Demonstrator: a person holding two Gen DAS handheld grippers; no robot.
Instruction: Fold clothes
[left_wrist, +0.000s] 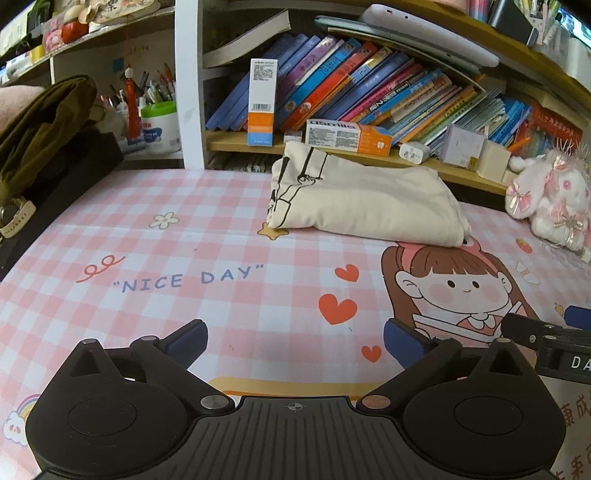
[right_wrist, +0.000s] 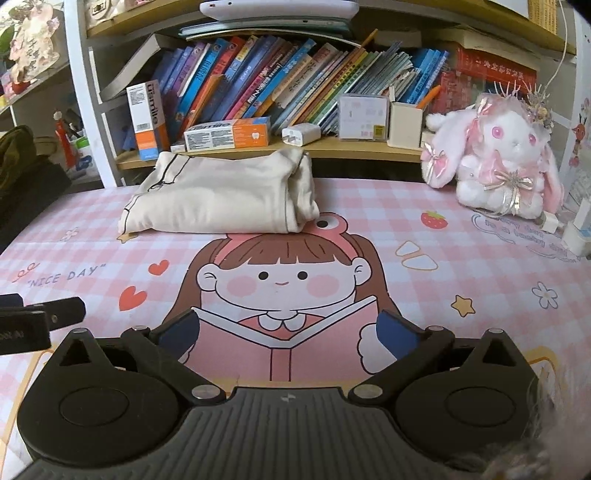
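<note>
pink checked counter (left_wrist: 229, 229) carries the cream folded garment (left_wrist: 362, 199) at its far edge, under the bookshelf (left_wrist: 332, 147). left gripper (left_wrist: 295, 341) and right gripper (right_wrist: 288, 334) both gape wide, nothing between their jaws, well apart from the garment.

A counter (right_wrist: 480, 280) under a pink-and-white checked mat printed with a cartoon girl and "NICE DAY" fills the foreground. Behind it runs a wooden bookshelf (right_wrist: 332, 146) — its row of colourful books (right_wrist: 280, 77) leaning to one side — divided by a white upright (left_wrist: 188, 81). To the left a second shelf (left_wrist: 110, 33) holds clutter, with a pen pot (left_wrist: 159, 127) beneath. Soft, even light.
</note>
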